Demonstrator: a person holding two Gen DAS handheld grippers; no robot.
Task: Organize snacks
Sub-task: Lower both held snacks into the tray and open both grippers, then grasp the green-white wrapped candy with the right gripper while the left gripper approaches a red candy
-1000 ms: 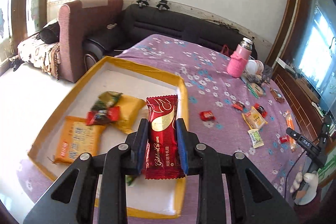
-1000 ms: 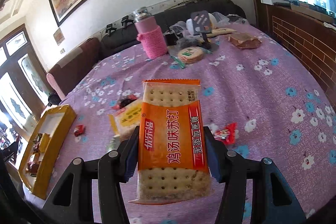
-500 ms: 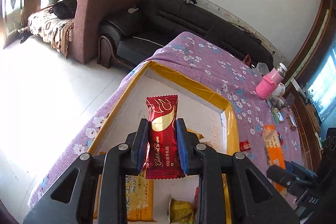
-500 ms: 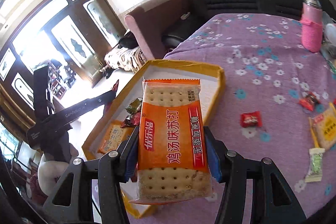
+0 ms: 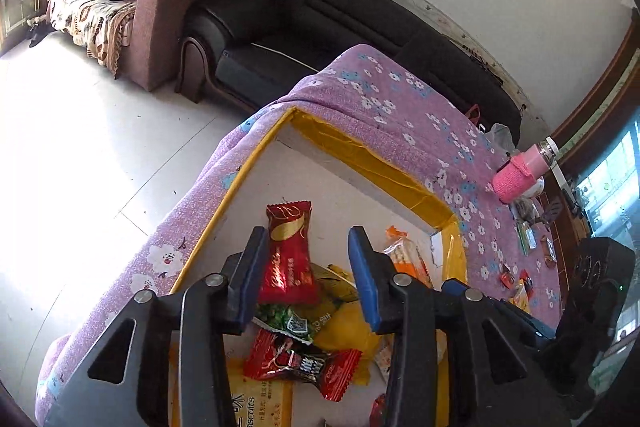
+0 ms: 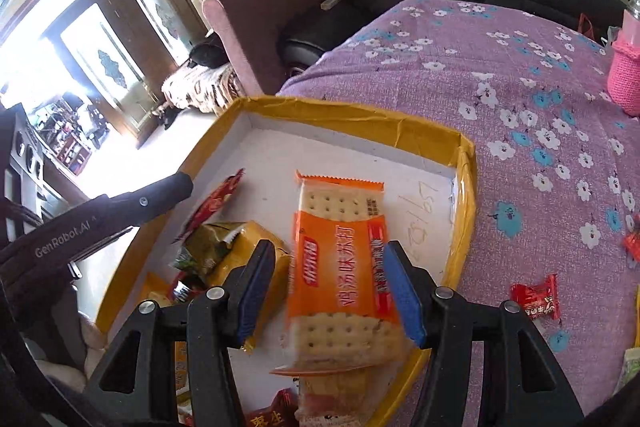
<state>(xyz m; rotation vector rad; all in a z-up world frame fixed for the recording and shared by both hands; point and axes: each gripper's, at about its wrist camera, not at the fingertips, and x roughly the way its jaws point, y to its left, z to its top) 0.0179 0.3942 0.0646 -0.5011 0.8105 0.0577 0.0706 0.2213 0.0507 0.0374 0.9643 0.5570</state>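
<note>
The left hand-held gripper (image 5: 308, 267) is opening above the yellow-rimmed box (image 5: 362, 153); the red wafer pack (image 5: 289, 255) lies against only its left pad, with a clear gap on the right, so the pack is being let go. The cracker pack (image 6: 340, 267) is gripped across its width by the right hand-held gripper (image 6: 330, 287), above the box floor. A clean drop is best served if each pack is released low over bare floor, clear of the piled snacks (image 5: 300, 359), before the grippers are lifted.
</note>
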